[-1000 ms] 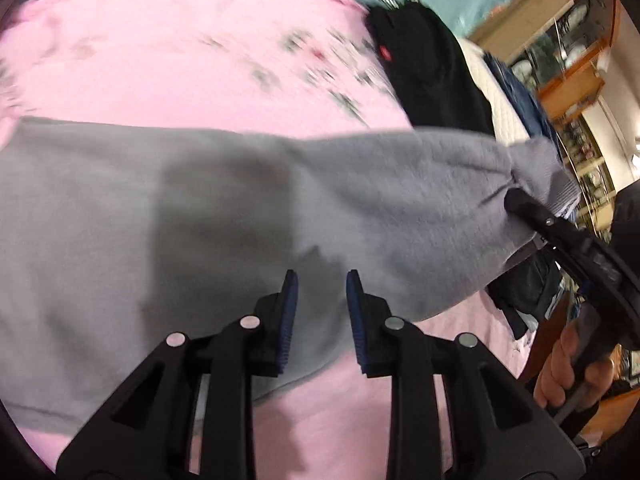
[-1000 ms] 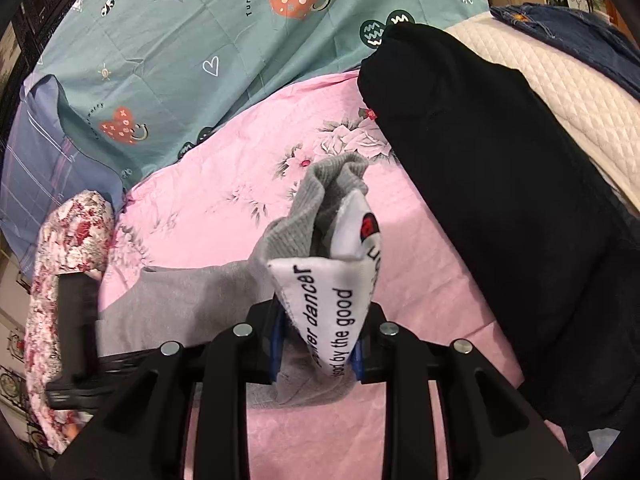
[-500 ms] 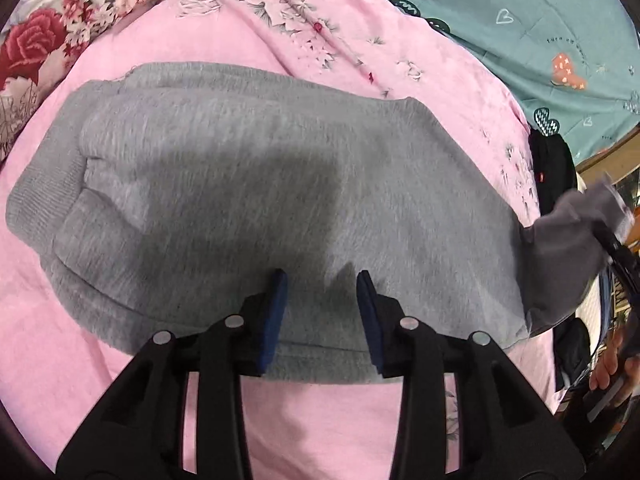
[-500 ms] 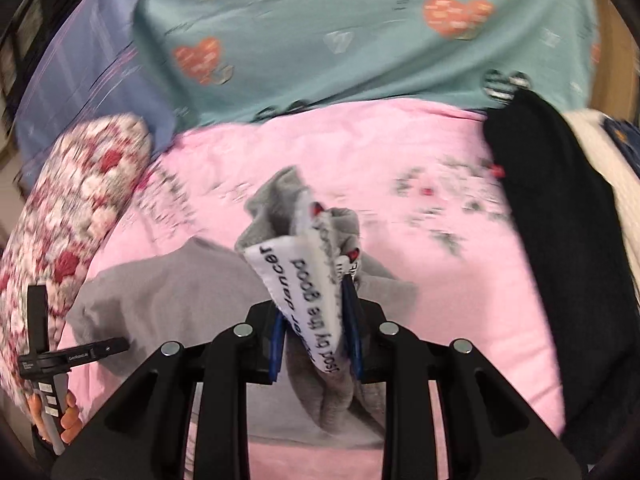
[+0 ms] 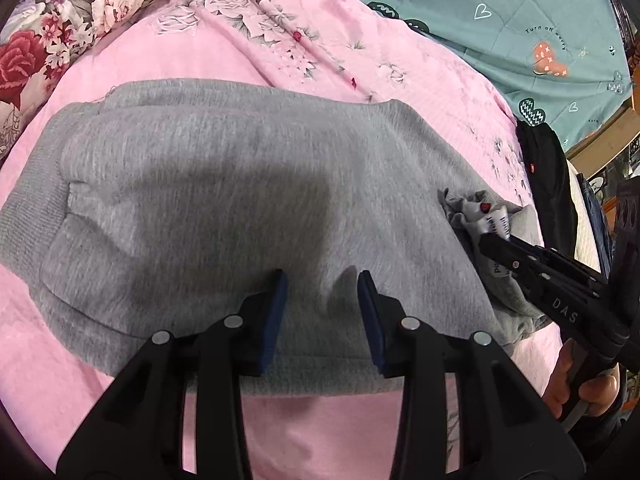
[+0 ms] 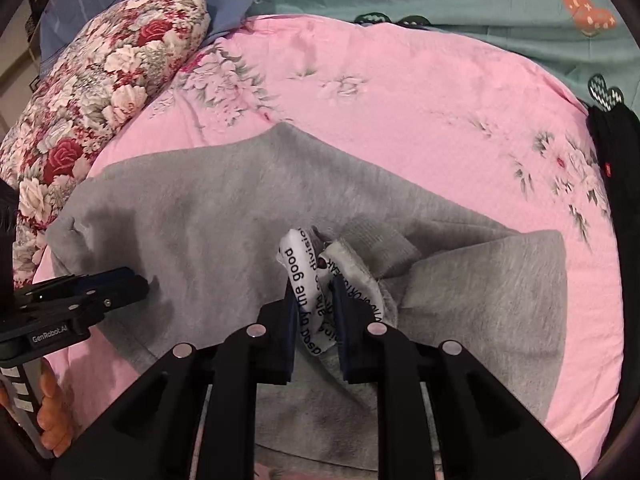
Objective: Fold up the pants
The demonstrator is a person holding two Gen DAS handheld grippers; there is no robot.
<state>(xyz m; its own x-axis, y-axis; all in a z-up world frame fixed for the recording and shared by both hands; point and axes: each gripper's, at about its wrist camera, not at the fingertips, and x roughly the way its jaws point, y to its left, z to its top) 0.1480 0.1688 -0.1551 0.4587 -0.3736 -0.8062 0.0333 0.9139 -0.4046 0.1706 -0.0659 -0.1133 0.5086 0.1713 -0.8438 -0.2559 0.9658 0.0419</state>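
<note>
Two grippers: I work both over grey pants (image 5: 224,200) spread on pink bedsheet (image 5: 360,68).
Left gripper (image 5: 322,280): released, pads clear of cloth.
Right gripper (image 6: 312,292): closing, pinching the printed waistband (image 6: 298,272).

One pair of grey pants (image 5: 224,208), two hand-held grippers: left (image 5: 322,312), right (image 6: 312,320). One pink sheet (image 6: 400,92), one teal quilt (image 5: 520,12), one floral pillow (image 6: 92,92), one black garment (image 5: 548,184); maybe more clothes beyond, too blurred.
</note>
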